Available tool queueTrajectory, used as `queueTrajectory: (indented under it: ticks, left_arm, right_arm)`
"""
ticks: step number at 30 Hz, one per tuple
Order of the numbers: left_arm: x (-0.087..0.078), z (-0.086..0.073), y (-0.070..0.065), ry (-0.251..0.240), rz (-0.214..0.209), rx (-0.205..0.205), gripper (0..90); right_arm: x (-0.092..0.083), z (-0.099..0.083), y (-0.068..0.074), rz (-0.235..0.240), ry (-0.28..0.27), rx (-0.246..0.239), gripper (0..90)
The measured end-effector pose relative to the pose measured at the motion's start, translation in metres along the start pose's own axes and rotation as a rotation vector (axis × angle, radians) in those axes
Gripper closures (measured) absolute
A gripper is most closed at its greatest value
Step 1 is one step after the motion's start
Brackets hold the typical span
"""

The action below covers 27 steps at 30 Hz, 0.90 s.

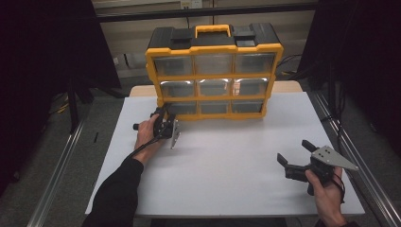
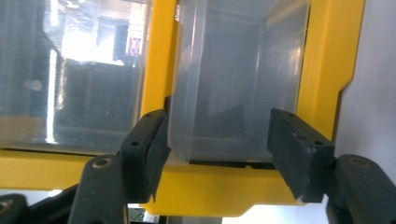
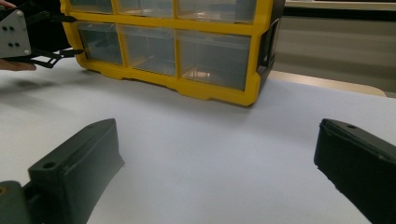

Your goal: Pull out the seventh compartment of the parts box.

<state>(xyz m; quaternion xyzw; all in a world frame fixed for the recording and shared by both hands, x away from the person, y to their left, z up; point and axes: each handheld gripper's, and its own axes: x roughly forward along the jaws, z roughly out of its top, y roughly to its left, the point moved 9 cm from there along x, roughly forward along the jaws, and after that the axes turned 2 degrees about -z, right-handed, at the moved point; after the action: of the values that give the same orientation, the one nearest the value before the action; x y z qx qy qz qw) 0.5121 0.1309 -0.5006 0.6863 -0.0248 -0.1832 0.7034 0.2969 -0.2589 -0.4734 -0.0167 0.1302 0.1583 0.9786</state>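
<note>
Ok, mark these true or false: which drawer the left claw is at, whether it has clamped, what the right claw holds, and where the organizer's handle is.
1. The left claw is at the organizer's bottom-left drawer. True.
2. Its pads already clamp that drawer. False: the drawer sits between them, gaps on both sides.
3. The right claw holds a drawer. False: it is open with nothing in it, over the white tabletop.
4. The yellow handle is on top of the organizer. True.

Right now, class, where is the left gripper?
In the high view the left gripper sits left of centre, at the bottom-left drawer of the yellow organizer.
</note>
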Motion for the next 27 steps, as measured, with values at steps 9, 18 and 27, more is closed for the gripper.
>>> queueTrajectory:
  ticks: [9, 18, 27]
  left_arm:
    - [0.005, -0.001, 0.0, 0.012, 0.005, -0.006, 39.6]
    - [0.003, -0.002, 0.004, 0.039, 0.069, 0.012, 55.2]
    - [0.004, -0.001, 0.008, 0.013, 0.078, 0.011, 67.2]
  right_arm:
    - [0.0, 0.0, 0.0, 0.0, 0.002, 0.001, 0.0]
    - [0.001, 0.0, 0.001, 0.004, 0.004, -0.002, 0.0]
    - [0.001, 0.0, 0.003, 0.013, 0.0, -0.009, 0.2]
